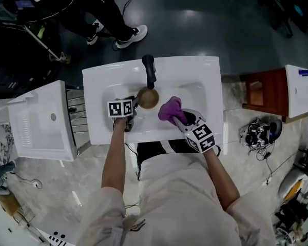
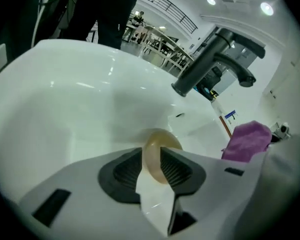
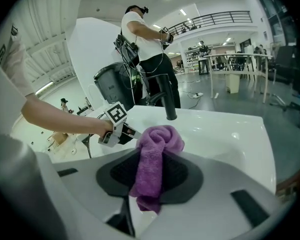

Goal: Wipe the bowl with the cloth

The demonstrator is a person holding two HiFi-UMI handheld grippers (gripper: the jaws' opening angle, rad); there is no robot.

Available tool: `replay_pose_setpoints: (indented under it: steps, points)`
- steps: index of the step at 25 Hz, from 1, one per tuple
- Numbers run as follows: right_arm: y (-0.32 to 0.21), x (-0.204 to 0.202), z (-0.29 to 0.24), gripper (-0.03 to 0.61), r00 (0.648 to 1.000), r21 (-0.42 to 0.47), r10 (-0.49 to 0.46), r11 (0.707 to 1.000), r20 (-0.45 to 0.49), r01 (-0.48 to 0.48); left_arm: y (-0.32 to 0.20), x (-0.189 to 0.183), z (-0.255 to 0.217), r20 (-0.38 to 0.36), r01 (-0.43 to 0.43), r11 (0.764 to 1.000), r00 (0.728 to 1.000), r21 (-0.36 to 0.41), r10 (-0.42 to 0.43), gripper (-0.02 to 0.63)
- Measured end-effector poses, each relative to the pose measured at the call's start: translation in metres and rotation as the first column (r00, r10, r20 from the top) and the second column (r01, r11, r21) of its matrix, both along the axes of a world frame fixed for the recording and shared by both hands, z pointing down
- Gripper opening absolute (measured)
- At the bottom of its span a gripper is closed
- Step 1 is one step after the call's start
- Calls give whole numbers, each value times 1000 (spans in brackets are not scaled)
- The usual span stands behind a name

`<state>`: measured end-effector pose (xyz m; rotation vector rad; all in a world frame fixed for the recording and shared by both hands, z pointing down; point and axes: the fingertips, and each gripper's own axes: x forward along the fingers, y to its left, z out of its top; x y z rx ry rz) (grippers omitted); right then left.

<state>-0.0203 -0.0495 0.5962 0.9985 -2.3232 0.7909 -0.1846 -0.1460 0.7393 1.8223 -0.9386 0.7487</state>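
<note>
A white sink (image 1: 100, 86) filled the middle of the head view, with a black faucet (image 1: 150, 69) rising at its upper edge. The tan bowl (image 1: 148, 98) sat in the basin just below the faucet, at the centre of the frame. The purple cloth (image 1: 170, 110) hung just right of the bowl and a little lower, close to it but not clearly touching it.

The left claw (image 1: 135, 102) reached in from the left, its marker cube just beside the bowl. In the left gripper view its jaws stood a narrow way apart, astride the bowl's rim. The wall of the bowl stood upright between the two dark ribbed pads (image 2: 125, 171), which sat close on either side without any visible squeeze. The cloth showed at the right edge of that view, beyond the bowl.

The right claw (image 1: 179, 119) came in from the lower right. In the right gripper view its jaws were closed on the cloth. A folded strip ran down between the pads, a rolled bunch stood up above the jaw tips, and a short end hung below. The left arm crossed the left side of that view.

At the upper left of the head view a standing person's shoes (image 1: 128, 36) showed on the dark floor.
</note>
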Motion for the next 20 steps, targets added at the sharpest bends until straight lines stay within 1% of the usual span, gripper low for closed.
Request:
replay_pose_setpoints:
  steps: [3, 6, 12, 14, 17, 20]
  points:
    - [6, 5, 3, 103, 1000, -7, 10, 1000, -15, -10, -2, -3, 16, -1, -10, 999, 1000, -38, 10, 118]
    - [11, 14, 5, 103, 999, -18, 27, 999, -26, -27, -6, 3, 25, -19, -7, 998, 1000, -65, 6, 114]
    - [13, 21, 8, 103, 999, -23, 25, 999, -40, -26, -3, 7, 42, -3, -10, 994, 1000, -105, 10, 95]
    - [13, 21, 7, 103, 999, -21, 18, 1000, -40, -19, -4, 5, 45, 13, 6, 995, 1000, -102, -5, 34]
    - [13, 22, 4, 103, 999, -12, 8, 1000, -35, -8, -5, 6, 41, 28, 11, 997, 1000, -79, -8, 25]
    - [9, 20, 0, 103, 1000, 3, -8, 1000, -21, 8, -8, 10, 24, 12, 27, 999, 1000, -19, -26, 21]
